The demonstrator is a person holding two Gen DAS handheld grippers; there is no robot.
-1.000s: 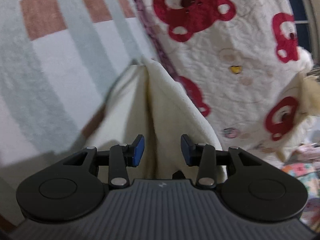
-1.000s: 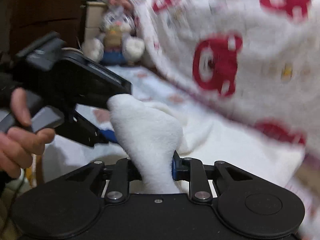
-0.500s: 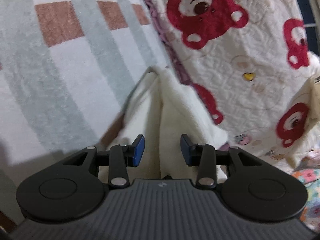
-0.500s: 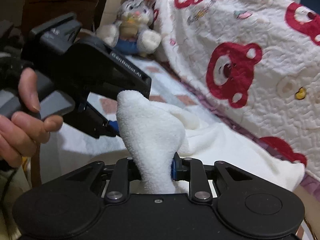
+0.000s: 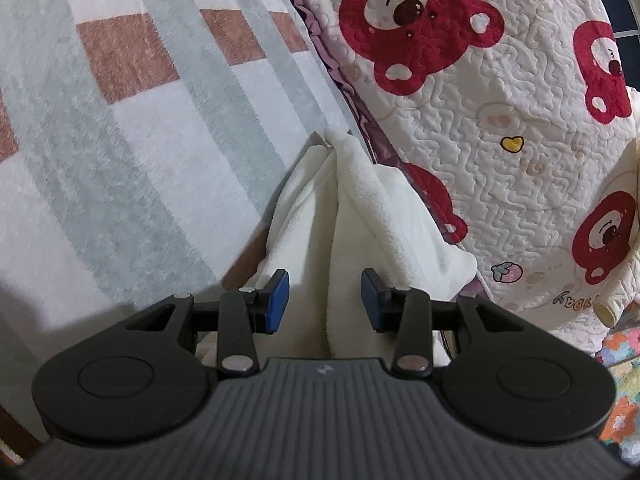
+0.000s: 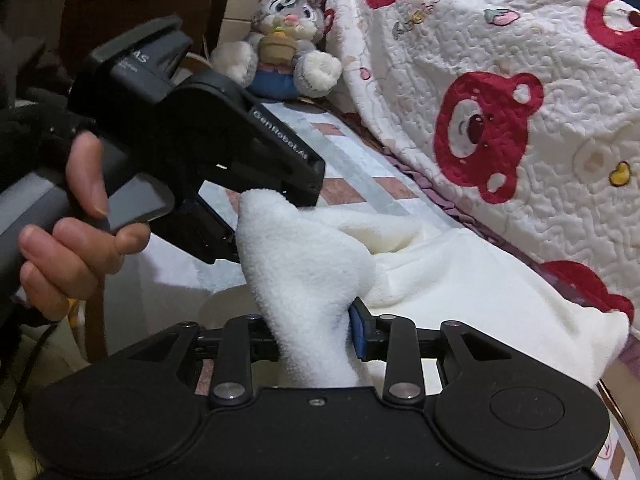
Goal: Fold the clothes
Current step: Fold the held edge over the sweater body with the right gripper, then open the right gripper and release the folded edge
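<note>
A cream fleece garment [image 5: 352, 208] lies on the checked bed sheet [image 5: 120, 120], beside a bear-print quilt [image 5: 500, 100]. My left gripper [image 5: 324, 300] is open just above the garment, blue pads apart, holding nothing. My right gripper [image 6: 316, 336] is shut on a bunched fold of the same garment [image 6: 304, 264] and lifts it off the bed. The rest of the garment [image 6: 480, 292] spreads to the right. The left gripper [image 6: 224, 208] shows in the right wrist view, held by a hand, its tip hidden behind the raised fold.
The bear-print quilt [image 6: 500, 100] rises along the right side. A grey plush rabbit [image 6: 288, 32] sits at the far end of the bed. A flowered cloth [image 5: 616, 368] lies at the lower right. The bed's edge drops off at the lower left.
The left gripper has drifted over the garment, staying open. The right gripper has kept its hold on the raised fold, and its view has steadied from a blur.
</note>
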